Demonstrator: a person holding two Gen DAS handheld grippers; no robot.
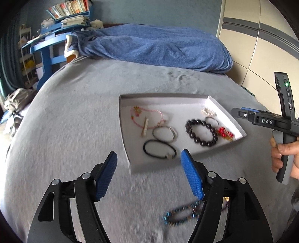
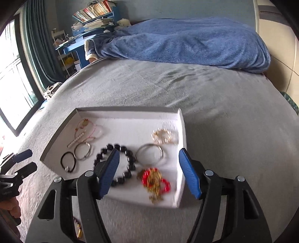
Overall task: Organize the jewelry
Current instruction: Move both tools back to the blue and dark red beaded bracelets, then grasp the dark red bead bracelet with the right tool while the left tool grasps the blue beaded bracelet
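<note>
Jewelry tray (image 1: 127, 142) unlabelled; "DAS" printed on right claw (image 1: 243, 114) body.

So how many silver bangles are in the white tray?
2 bangles: one beside the black cord loop at the tray's left, one right of the black bead bracelet. None seems hidden.

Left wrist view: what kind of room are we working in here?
Most likely a bedroom: the jewelry tray sits on a bed with a grey cover, a blue blanket lies at its far end, and a cluttered blue desk stands beyond.

Grey bedspread (image 1: 74, 112), blue blanket (image 1: 158, 46), blue desk (image 1: 48, 46), shelved books (image 1: 69, 8), teal curtain (image 2: 35, 46)
</note>
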